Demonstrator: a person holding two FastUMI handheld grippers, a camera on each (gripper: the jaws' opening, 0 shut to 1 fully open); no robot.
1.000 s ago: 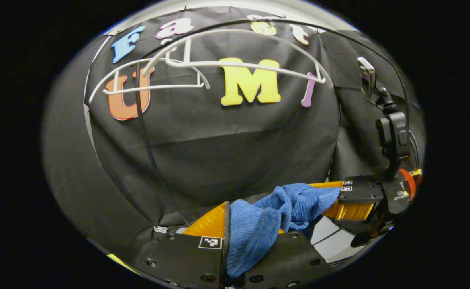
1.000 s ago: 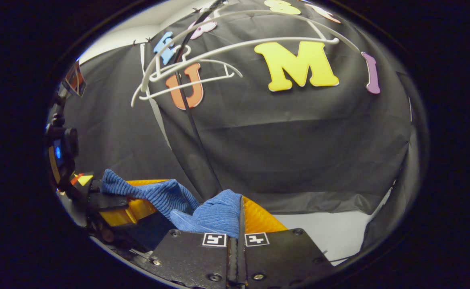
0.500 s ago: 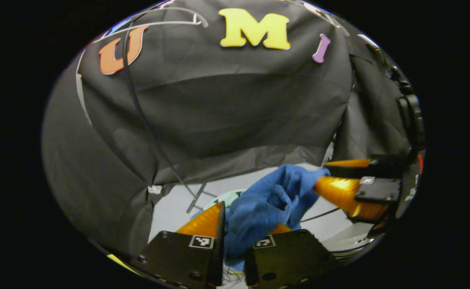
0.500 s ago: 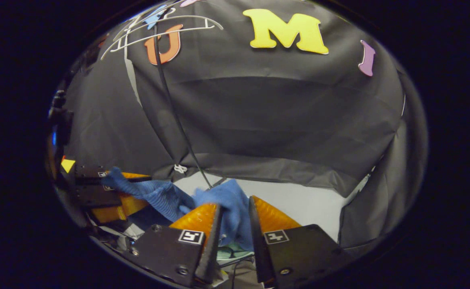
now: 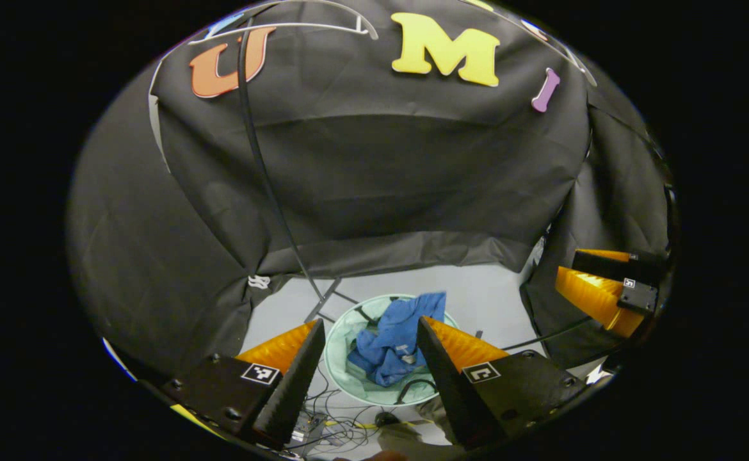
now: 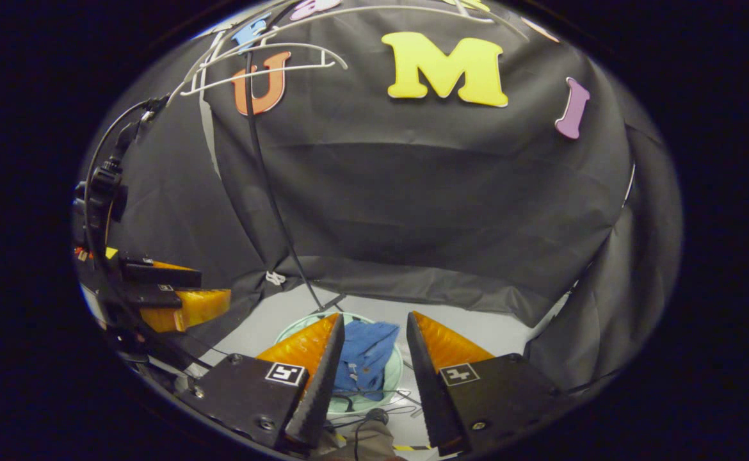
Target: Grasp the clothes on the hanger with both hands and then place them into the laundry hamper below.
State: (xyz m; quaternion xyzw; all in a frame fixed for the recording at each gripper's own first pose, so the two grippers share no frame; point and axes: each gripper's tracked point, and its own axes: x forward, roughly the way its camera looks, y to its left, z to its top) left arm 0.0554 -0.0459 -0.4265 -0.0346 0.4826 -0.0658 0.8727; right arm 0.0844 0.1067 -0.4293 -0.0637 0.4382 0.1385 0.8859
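The blue knitted garment (image 5: 392, 342) lies crumpled inside the round pale green hamper (image 5: 338, 349) on the floor below. In the right gripper view the same garment (image 6: 365, 358) rests in the hamper (image 6: 291, 328), seen between the fingers. My left gripper (image 5: 369, 330) hangs open above the hamper with nothing between its fingers. My right gripper (image 6: 373, 323) is open too, also high above the hamper and holding nothing. Each gripper appears at the edge of the other's view, the right gripper (image 5: 605, 282) and the left gripper (image 6: 169, 291). Bare white hangers (image 6: 265, 64) hang up on the rail.
A thin black stand pole (image 5: 265, 179) runs from the rail down to the floor just behind the hamper. Loose cables (image 5: 333, 426) lie on the pale floor in front of the hamper. Black cloth walls close in behind and on both sides.
Both grippers opened and let go of the blue garment, which dropped into the hamper. Both views now look down at the hamper from higher up.
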